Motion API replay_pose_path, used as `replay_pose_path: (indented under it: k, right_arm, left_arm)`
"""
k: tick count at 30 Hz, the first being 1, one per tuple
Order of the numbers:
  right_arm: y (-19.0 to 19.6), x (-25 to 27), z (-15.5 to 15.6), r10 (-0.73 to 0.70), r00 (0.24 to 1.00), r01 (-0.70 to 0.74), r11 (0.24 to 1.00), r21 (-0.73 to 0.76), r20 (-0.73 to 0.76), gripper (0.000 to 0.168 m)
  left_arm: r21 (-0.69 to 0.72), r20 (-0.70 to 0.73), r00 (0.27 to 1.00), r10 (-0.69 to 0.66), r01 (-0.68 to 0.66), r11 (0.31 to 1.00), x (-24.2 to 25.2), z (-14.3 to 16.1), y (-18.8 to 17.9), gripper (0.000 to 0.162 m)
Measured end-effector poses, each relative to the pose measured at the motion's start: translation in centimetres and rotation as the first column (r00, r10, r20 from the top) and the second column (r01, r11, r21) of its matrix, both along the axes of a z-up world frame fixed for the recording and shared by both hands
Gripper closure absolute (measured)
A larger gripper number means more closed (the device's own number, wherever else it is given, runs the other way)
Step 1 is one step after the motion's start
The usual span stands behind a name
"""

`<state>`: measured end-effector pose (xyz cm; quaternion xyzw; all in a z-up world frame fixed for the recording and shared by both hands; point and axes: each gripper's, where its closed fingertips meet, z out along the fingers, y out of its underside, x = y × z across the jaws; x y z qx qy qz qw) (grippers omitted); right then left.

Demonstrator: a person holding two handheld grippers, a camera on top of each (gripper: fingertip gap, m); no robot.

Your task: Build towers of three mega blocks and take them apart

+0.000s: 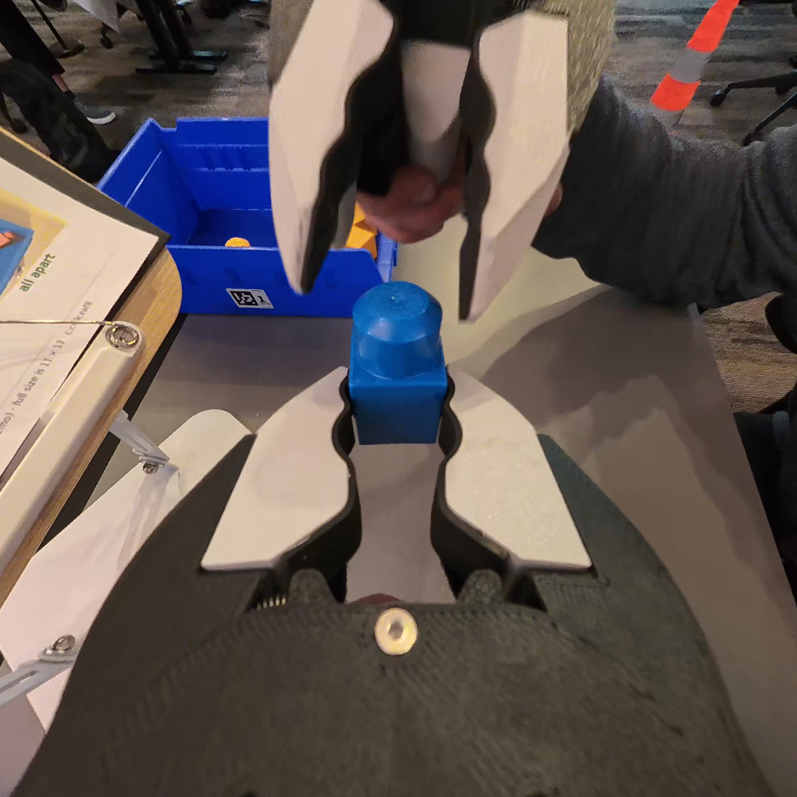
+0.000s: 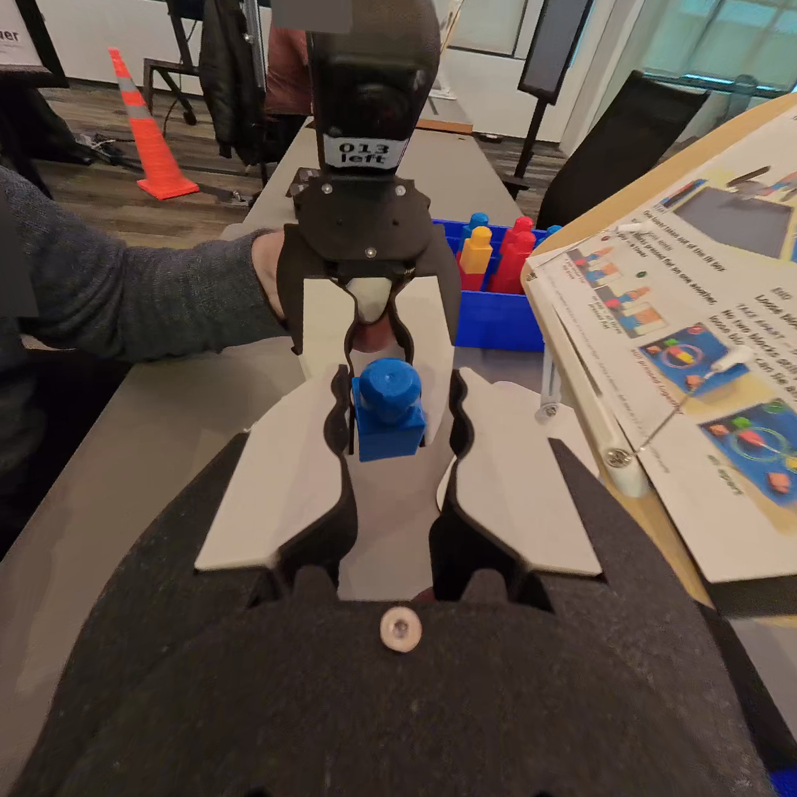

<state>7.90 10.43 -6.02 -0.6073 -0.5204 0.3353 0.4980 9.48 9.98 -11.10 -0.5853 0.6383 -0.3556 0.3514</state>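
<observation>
the grey tabletop (image 1: 604,431) runs under everything, with the blue bin (image 1: 202,207) at its far edge and a slanted instruction board (image 2: 690,345) beside it. in the right wrist view that bin holds several blocks pressed into towers (image 2: 509,258), red, yellow and blue.

my biggest worry is a knock. my right tongs (image 2: 394,409) come in from straight opposite, their tips spread wide to either side of the blue block (image 1: 396,379), well wider than the block and not touching it as far as i can see. if one tip clips the round stud, i judge it could twist the block in my other grip or push it out. closing on the stud alone would likely slip, since it is rounded and smooth.

a second risk is a weak hold. my left tongs (image 1: 396,405) are pinched narrow on the square base of that single blue block, only the tips touching it, stud pointing away from me, above the tabletop. a hold that far forward could let it pivot.
</observation>
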Motion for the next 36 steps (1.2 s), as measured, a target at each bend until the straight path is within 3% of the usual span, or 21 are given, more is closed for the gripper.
replay_pose_path:
  k: [9, 16, 20, 23, 28, 33, 36]
  right_arm:
    - [-0.5, -1.3, -0.2, 0.064, 0.997, -0.066, 0.997, -0.038, -0.052, 0.139]
    - [0.0, 0.4, 2.7, 0.012, 0.985, -0.014, 1.000, -0.008, -0.171, 0.139]
    - [2.2, 5.2, 4.1, -0.152, 0.971, 0.161, 0.986, 0.034, -0.185, 0.139]
    - [4.9, 10.5, 3.8, -0.342, 0.926, 0.351, 0.936, 0.033, -0.158, 0.139]
    - [8.9, 18.7, 0.3, -0.612, 0.790, 0.611, 0.791, -0.031, -0.043, 0.139]
    - [11.3, 23.1, -4.4, -0.728, 0.683, 0.726, 0.667, -0.165, 0.060, 0.126]
    - [11.8, 23.9, -5.2, -0.756, 0.650, 0.755, 0.632, -0.174, 0.076, 0.123]
  left_arm:
    - [-0.013, 0.034, 0.999, -0.023, 0.024, 1.000, 0.2, 0.5, -0.4, 0.126]
    - [-0.027, 0.055, 0.998, 0.006, -0.005, 1.000, -0.6, 1.3, 0.2, 0.117]
    - [-0.018, 0.084, 0.996, 0.035, -0.034, 0.999, -1.3, 2.1, 1.0, 0.141]
    - [0.004, 0.107, 0.993, 0.058, -0.058, 0.998, -1.9, 2.8, 1.6, 0.162]
    - [0.024, 0.097, 0.992, 0.082, -0.084, 0.996, -2.4, 2.9, 2.0, 0.162]
    - [0.037, 0.075, 0.994, 0.077, -0.080, 0.996, -2.4, 2.5, 2.0, 0.162]
    - [0.045, 0.064, 0.995, 0.078, -0.081, 0.996, -2.3, 2.3, 2.0, 0.162]
